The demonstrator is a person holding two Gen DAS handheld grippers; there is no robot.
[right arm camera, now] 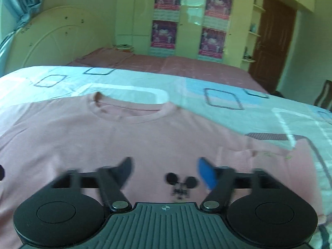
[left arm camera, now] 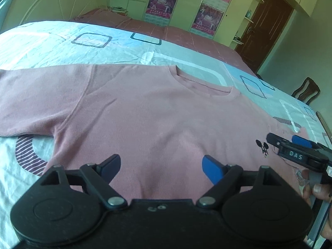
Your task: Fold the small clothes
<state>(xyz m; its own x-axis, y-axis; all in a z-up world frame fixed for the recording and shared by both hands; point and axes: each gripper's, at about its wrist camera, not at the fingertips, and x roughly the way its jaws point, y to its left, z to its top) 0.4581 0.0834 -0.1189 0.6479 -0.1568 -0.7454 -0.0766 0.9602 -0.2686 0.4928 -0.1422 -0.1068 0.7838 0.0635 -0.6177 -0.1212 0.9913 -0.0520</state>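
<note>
A pink long-sleeved top point(left arm camera: 145, 112) lies flat and face up on the bed, its round collar point(left arm camera: 204, 85) toward the far side. One sleeve point(left arm camera: 37, 95) stretches out to the left. A small black mouse logo point(left arm camera: 262, 146) marks the chest. My left gripper point(left arm camera: 161, 161) hovers open over the lower middle of the top, nothing between its fingers. My right gripper point(left arm camera: 284, 140) comes in from the right by the logo. In the right wrist view the right gripper point(right arm camera: 165, 164) stands open just above the logo point(right arm camera: 181, 183), holding nothing; the top point(right arm camera: 103, 141) spreads beneath, its other sleeve point(right arm camera: 265, 151) lying rumpled at the right.
The bed sheet point(left arm camera: 62, 47) is pale blue and white with square patterns; a dusky pink blanket point(left arm camera: 186, 35) lies beyond. A headboard point(left arm camera: 51, 2), a wardrobe with posters point(left arm camera: 161, 0), a brown door point(left arm camera: 267, 18) and a chair point(left arm camera: 307, 91) ring the bed. A hand point(left arm camera: 317, 191) grips the right tool.
</note>
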